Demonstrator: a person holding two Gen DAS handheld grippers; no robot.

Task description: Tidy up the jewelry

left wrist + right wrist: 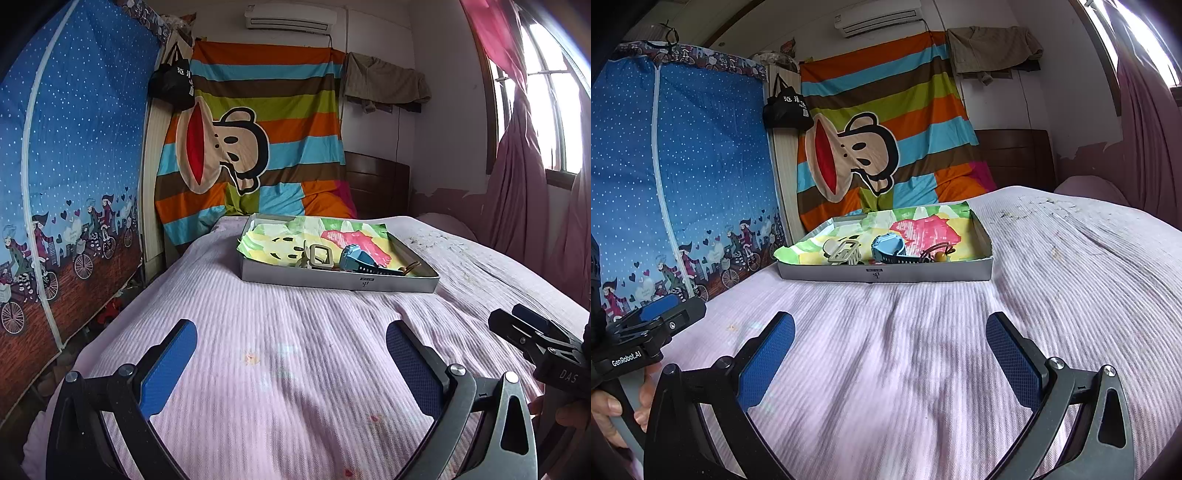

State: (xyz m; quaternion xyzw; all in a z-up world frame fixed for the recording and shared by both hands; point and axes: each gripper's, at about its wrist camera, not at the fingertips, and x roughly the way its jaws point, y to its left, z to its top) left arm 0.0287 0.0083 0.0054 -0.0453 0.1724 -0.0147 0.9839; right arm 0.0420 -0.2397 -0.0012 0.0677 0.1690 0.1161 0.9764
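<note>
Left gripper (pixel 291 363): jaws spread wide, nothing held, above the pink bedspread (pixel 295 332) | Right gripper (pixel 890 356): likewise spread and empty | Tray (pixel 332 282): well ahead of both grippers, containing a blue hair clip (pixel 356 258) and a beige clip (pixel 319 254) on patterned paper.

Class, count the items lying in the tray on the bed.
3: beige clip at left, blue clip in the middle, dark hairpin at right. Smaller ones may be hidden.
</note>
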